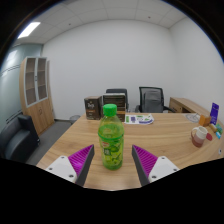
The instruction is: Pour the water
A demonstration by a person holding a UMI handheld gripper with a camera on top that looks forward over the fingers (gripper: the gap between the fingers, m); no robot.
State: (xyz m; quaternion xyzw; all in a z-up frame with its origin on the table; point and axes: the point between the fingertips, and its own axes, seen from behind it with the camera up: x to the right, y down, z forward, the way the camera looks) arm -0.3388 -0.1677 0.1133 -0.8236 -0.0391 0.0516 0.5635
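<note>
**Green bottle on wooden table, office room**

Green plastic bottle (pixel 110 140), translucent, with a green screw cap and a printed label round its middle, stood upright on a light wooden table (pixel 150 135). It stood between the two fingers of the gripper (pixel 113 160), slightly ahead of their tips. The fingers were spread wide; the magenta pads (pixel 80 158) faced the bottle from both sides, each with a visible gap, so nothing was clamped.

Farther along the table lay a flat stack of papers or a magazine (pixel 139 120), and toward the right end sat several small items, among them an orange-and-white container (pixel 202 133) and a purple object (pixel 214 111), too small to identify further.

Beyond the table stood two black office chairs (pixel 151 98) against a white wall. A wooden cabinet with glazed doors (pixel 37 90) occupied the left side. A rectangular ceiling light (pixel 28 30) was lit.
</note>
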